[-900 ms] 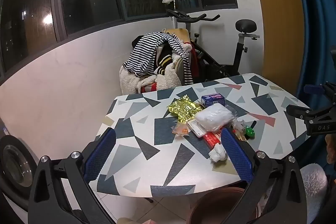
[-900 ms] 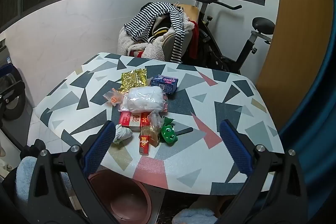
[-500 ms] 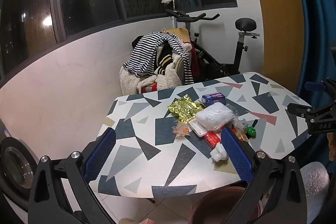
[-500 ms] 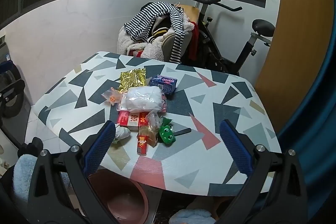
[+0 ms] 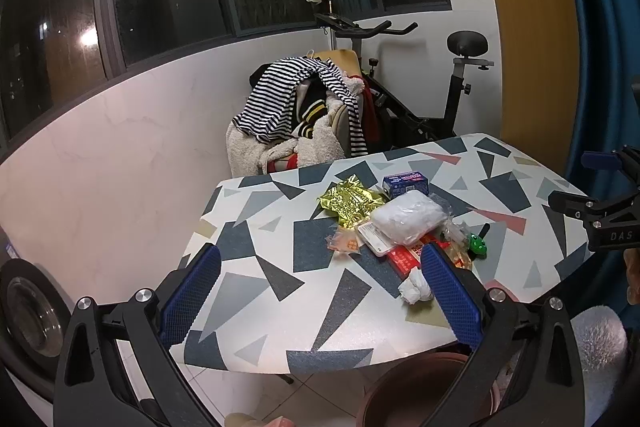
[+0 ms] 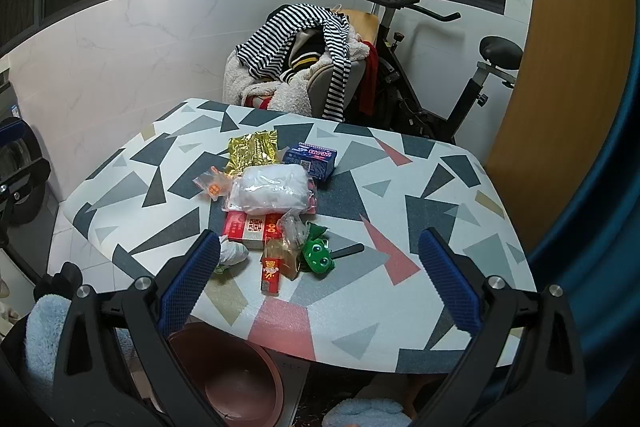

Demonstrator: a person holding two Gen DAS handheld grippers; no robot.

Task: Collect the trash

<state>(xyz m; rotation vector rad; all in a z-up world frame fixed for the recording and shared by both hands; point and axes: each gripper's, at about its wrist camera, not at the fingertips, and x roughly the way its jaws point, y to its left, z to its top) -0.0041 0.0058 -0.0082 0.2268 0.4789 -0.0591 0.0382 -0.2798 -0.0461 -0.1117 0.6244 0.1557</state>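
Observation:
A pile of trash lies mid-table: a gold foil wrapper (image 5: 351, 203) (image 6: 253, 151), a blue box (image 5: 405, 183) (image 6: 313, 159), a white plastic bag (image 5: 408, 218) (image 6: 272, 191), a red box (image 6: 249, 227), a crumpled white tissue (image 5: 414, 287) (image 6: 232, 253), a small orange packet (image 6: 212, 187) and a green frog toy (image 6: 317, 255). My left gripper (image 5: 320, 295) is open and empty, above the table's near edge. My right gripper (image 6: 318, 281) is open and empty, just short of the pile. A brown bin (image 6: 236, 379) (image 5: 420, 391) stands on the floor under the table edge.
The table (image 6: 440, 195) has a geometric pattern. A chair heaped with striped clothes (image 6: 304, 47) and an exercise bike (image 6: 460, 75) stand behind it. A washing machine (image 5: 24, 311) is at the left. The right gripper also shows in the left wrist view (image 5: 600, 215).
Both cameras have pulled back and risen slightly, so the table sits a little lower and farther. Both grippers stay open. The trash has not moved.

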